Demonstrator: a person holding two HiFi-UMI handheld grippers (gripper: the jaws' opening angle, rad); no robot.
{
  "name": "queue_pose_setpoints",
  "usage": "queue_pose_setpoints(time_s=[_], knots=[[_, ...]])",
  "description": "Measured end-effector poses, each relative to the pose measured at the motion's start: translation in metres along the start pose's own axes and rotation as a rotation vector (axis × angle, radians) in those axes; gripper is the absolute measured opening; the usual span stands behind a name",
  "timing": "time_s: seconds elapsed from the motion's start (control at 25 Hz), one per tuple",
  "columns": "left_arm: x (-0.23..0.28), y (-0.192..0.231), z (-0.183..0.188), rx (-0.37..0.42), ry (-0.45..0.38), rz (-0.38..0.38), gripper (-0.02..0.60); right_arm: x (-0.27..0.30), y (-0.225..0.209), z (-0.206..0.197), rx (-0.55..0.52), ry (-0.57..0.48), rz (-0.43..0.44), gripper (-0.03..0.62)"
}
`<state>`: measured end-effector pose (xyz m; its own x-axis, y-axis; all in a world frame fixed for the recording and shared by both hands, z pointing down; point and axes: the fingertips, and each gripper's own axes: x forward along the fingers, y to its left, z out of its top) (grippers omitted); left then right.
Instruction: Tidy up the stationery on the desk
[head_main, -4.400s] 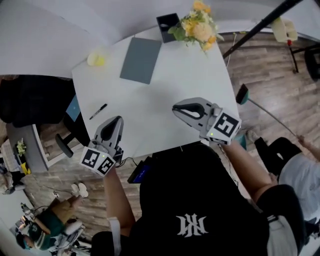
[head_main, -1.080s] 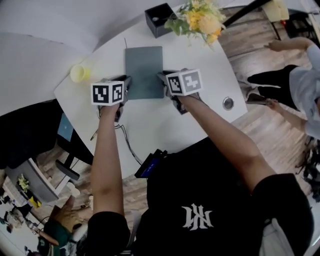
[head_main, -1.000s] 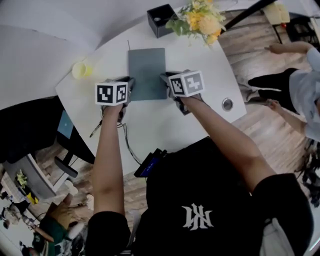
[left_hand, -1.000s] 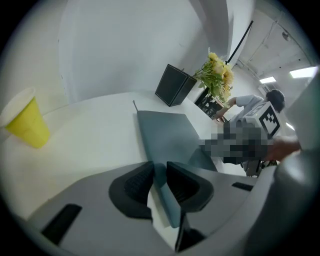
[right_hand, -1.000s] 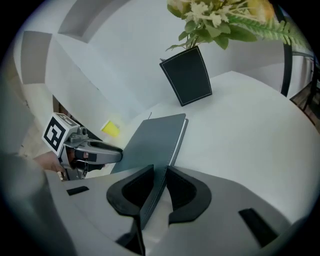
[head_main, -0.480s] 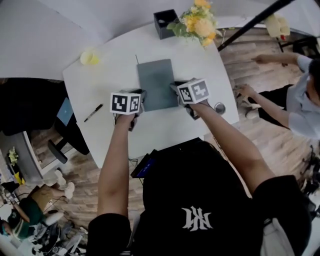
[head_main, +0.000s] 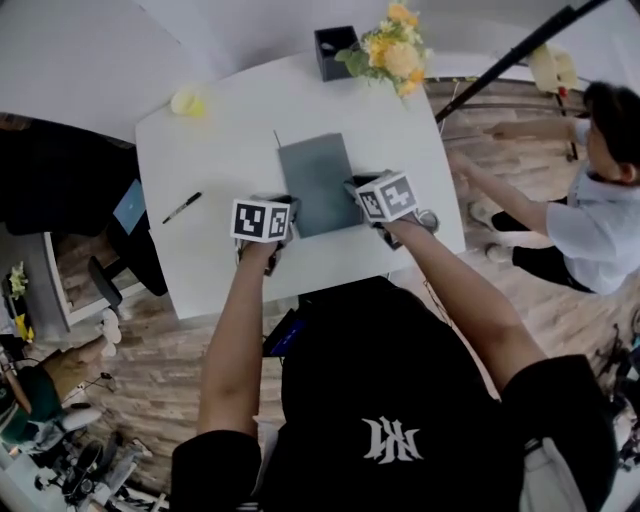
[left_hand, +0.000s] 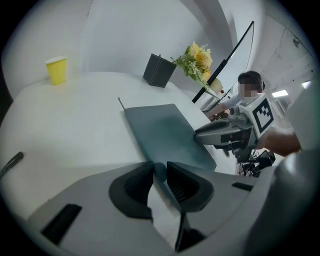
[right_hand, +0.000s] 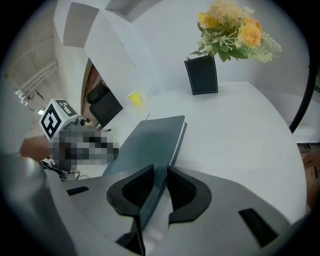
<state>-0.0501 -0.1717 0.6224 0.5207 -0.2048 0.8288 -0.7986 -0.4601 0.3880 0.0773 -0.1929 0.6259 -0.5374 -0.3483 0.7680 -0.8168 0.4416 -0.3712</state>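
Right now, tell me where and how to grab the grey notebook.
Take the grey notebook by its thin near edge, one gripper at each near corner, coming in from the person's side. It is a flat, wide slab, so only an edge fits between jaws, and two corners keep it level. The left gripper and right gripper are clamped there.
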Motion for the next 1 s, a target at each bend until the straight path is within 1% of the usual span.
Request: queue_pose_setpoints(time_s=[0.4,0.56,1.0], knots=[[0.001,-0.029,-0.03,-0.021,0.006,0.002,0.084,-0.017,0.002,-0.03,-0.03,0.007,0.006,0.103],[0.0,-0.04,-0.041,-0.034,0.001,-0.007,0.083,-0.025,0.004,-0.045,-0.001,0.006,0.01,0.103],[0.0,-0.062,-0.064,-0.003,0.016,-0.02,0.084,-0.044,0.01,-0.076,0.016,-0.003,0.001,0.103]])
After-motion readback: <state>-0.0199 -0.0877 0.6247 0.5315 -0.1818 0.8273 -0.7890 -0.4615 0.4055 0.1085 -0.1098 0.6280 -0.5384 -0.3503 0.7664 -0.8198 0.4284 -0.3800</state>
